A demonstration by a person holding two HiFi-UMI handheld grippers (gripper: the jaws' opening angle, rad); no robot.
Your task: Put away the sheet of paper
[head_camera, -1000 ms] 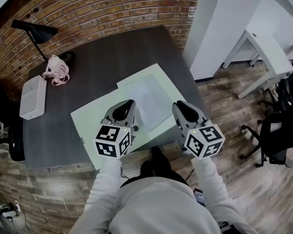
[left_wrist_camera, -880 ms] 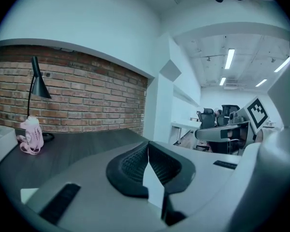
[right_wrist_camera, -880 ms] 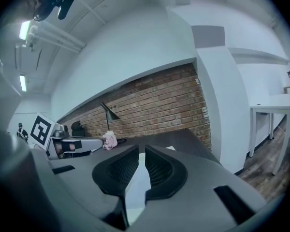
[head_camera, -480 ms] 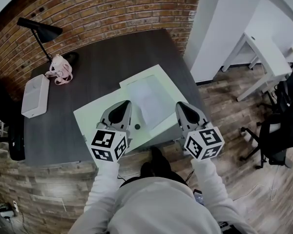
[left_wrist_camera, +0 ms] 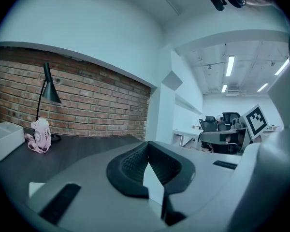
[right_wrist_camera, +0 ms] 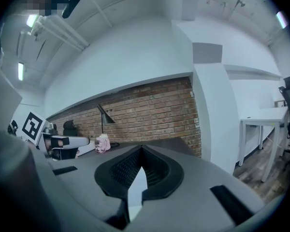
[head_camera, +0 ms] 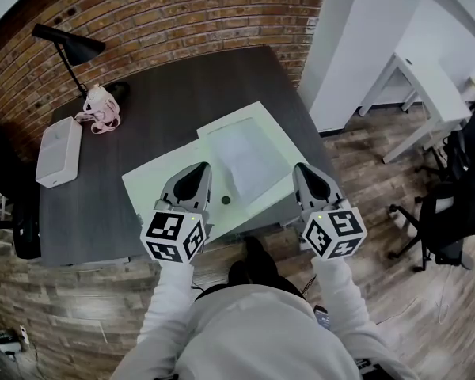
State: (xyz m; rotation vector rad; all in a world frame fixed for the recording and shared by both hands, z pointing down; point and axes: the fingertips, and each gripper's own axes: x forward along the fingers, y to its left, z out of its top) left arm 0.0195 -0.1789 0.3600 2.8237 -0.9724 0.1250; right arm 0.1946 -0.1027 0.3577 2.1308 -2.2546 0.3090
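Note:
A white sheet of paper lies flat on a large pale green folder at the near side of the dark table. Both grippers hover over the folder's near edge and point away from me. My left gripper is to the left of the paper and my right gripper is by the folder's right edge. In the left gripper view the pads meet, and in the right gripper view the pads meet too. Each shows only a pale sliver low between the fingers. I see nothing held.
A small dark round thing sits on the folder between the grippers. At the table's far left are a black desk lamp, a pink bundle and a white box. A white pillar, white desk and office chair stand to the right.
My left gripper has drawn back toward me a little, uncovering the small dark round thing on the folder. The right gripper has barely moved. The paper lies as before.

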